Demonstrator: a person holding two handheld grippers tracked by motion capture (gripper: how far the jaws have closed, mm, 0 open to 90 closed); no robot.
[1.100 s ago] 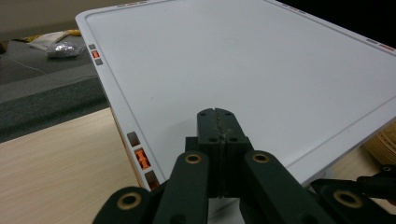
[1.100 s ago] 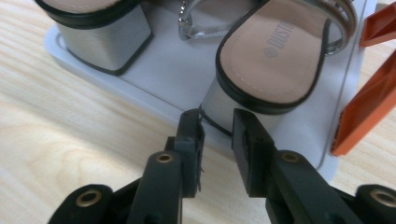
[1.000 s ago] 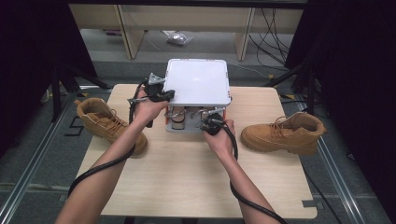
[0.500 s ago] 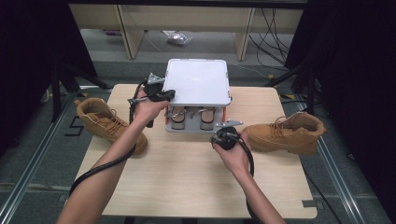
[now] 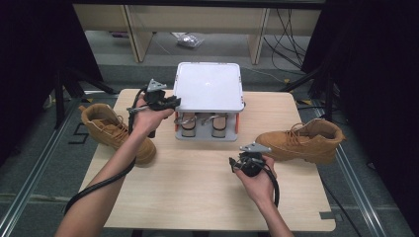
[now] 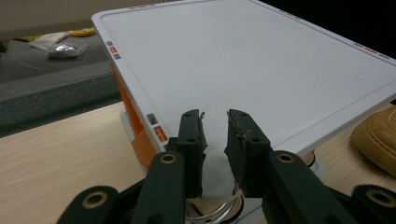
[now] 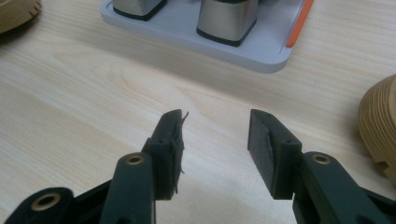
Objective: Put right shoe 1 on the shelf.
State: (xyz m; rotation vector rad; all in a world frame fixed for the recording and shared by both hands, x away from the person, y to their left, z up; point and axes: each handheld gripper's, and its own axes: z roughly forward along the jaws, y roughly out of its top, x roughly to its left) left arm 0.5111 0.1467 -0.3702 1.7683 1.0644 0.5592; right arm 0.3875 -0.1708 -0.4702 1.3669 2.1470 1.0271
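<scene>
High view: left gripper (image 5: pixel 168 101) sits at the near-left corner of the white lid (image 5: pixel 210 86), which stands lifted over the grey base (image 5: pixel 206 136) with two metal-capped posts (image 5: pixel 220 123) under it. Right gripper (image 5: pixel 249 159) hovers over bare table (image 5: pixel 173 197), short of the base, with the right boot (image 5: pixel 301 140) just off to its right; the left boot (image 5: pixel 116 131) lies behind the left hand.

Left gripper view: jaws nearly pressed together with a small gap, the lid's edge between them (looks like a pinch on the rim, though contact is hard to confirm). Orange hinge strut (image 6: pixel 140 135) lies below-left of the jaws.

Right gripper view: jaws spread wide, nothing between them; the base and posts (image 7: pixel 226 21) lie ahead, a boot sole (image 7: pixel 378 126) at right.

Step, as I judge it: lid propped up, right hand free. The next move likely calls for swinging right to grasp the boot, while the lid is kept up.
</scene>
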